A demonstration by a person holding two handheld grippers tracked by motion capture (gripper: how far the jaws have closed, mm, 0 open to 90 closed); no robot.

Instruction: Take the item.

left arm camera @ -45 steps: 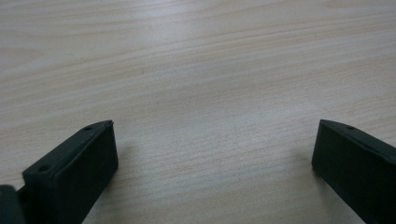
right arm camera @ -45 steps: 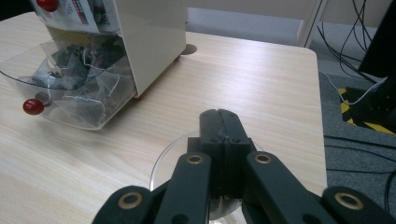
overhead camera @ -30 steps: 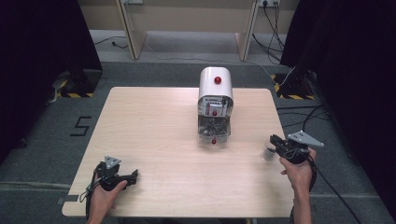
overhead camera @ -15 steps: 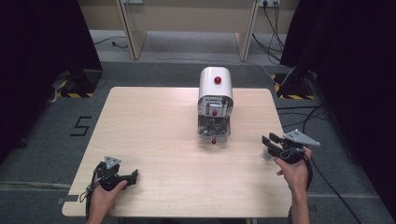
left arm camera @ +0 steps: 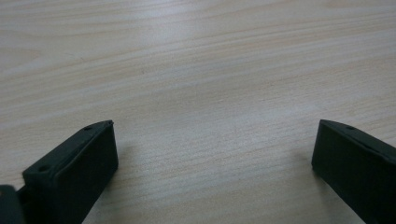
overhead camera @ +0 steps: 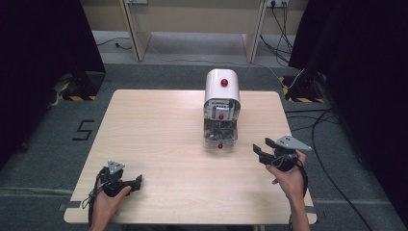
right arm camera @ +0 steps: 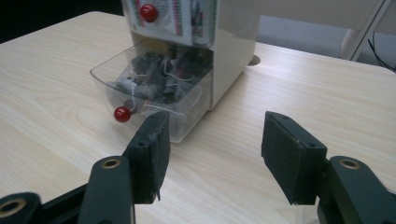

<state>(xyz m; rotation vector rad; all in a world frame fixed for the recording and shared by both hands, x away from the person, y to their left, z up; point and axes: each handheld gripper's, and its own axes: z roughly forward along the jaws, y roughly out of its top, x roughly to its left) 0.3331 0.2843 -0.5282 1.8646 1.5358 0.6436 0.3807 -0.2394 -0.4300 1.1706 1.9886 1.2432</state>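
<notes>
Two spread grippers: our right gripper point(overhead camera: 262, 148), jaws just opening and empty, nears the drawer's red knob point(right arm camera: 122, 114); we centre on it before pinching, left gripper point(overhead camera: 136, 182) idle.

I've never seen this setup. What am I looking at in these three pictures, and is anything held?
A person sits at a wooden table with handheld tongs in each hand. The high view looks down from above; the other two cameras ride on the tongs. The left tongs rest open over bare wood. The right tongs have just been opening, with nothing between the jaws, and point at a white dispenser. Its clear drawer, with a red knob, stands pulled out, full of small dark items. Nothing is held.
</notes>
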